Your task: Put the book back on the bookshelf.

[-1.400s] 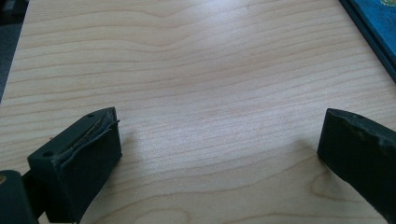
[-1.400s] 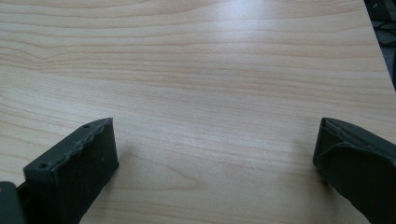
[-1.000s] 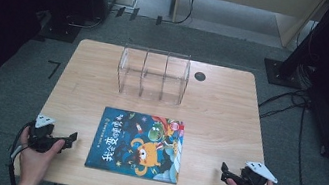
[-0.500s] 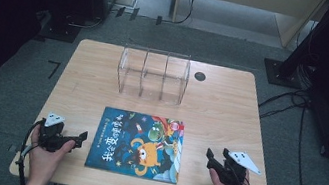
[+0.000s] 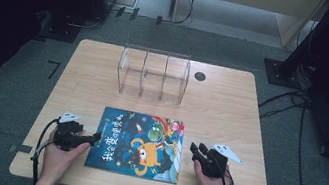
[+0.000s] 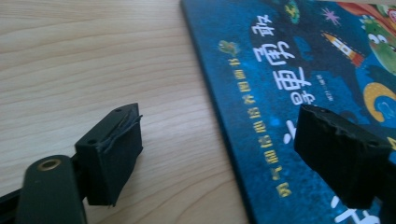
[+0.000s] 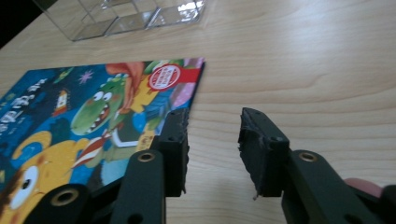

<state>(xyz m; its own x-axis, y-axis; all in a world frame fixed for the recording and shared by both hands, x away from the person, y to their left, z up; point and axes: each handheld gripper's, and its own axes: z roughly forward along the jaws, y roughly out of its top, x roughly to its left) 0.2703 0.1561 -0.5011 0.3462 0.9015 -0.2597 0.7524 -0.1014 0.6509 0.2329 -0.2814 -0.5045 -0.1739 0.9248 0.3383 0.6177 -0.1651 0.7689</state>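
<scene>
- A blue picture book (image 5: 137,143) with cartoon monsters was laid flat near the table's (image 5: 230,108) front edge.
- Left gripper (image 5: 94,138) and right gripper (image 5: 196,150) were both held released, flanking it.

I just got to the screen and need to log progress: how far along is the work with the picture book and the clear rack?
Done: the left tool and right tool sit at opposite edges of the picture book. In hand: nothing; both are open, the left straddling the book's edge. Left: the book lies flat on the table, not gripped or lifted, and the clear rack stands empty, if that is its destination.
</scene>
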